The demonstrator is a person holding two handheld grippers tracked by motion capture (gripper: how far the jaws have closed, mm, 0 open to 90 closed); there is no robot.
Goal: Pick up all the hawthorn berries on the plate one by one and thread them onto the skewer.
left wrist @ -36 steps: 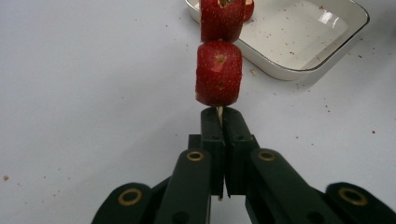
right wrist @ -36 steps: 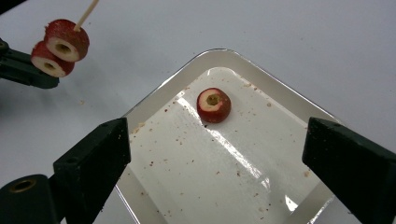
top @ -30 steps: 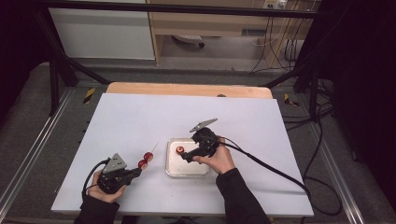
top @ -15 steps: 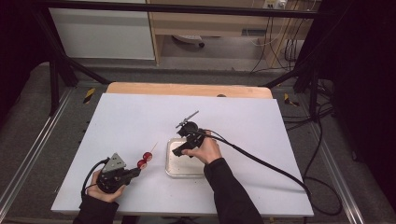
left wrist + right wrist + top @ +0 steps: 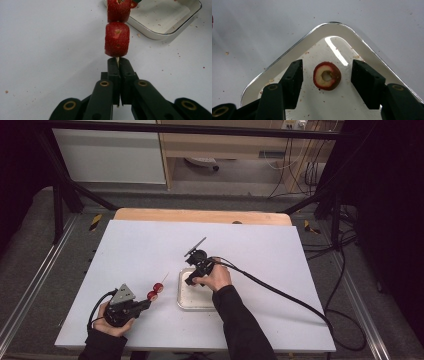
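Note:
My left gripper point(image 5: 145, 304) rests at the table's near left, shut on the wooden stick of a skewer point(image 5: 117, 60). The skewer carries two red strawberry pieces point(image 5: 117, 38) point(image 5: 155, 291) and its tip points toward the tray. My right gripper point(image 5: 191, 281) hangs over the far left part of a shallow white metal tray point(image 5: 192, 301). A round red-skinned fruit slice point(image 5: 327, 75) with pale flesh and a hole in its middle lies in the tray. The right gripper point(image 5: 327, 68) straddles it, its jaws have just been closing, and the pads stand clear of the slice on both sides.
The white tabletop point(image 5: 135, 250) is speckled with small crumbs and juice spots. The tray's rim point(image 5: 352, 32) forms a corner just beyond the slice. A black cable point(image 5: 280, 295) runs from the right gripper off to the right. A wooden strip point(image 5: 200, 216) lines the far edge.
My right gripper has moved left over the tray and now covers the red slice in the high view. The left hand and its skewer have stayed put.

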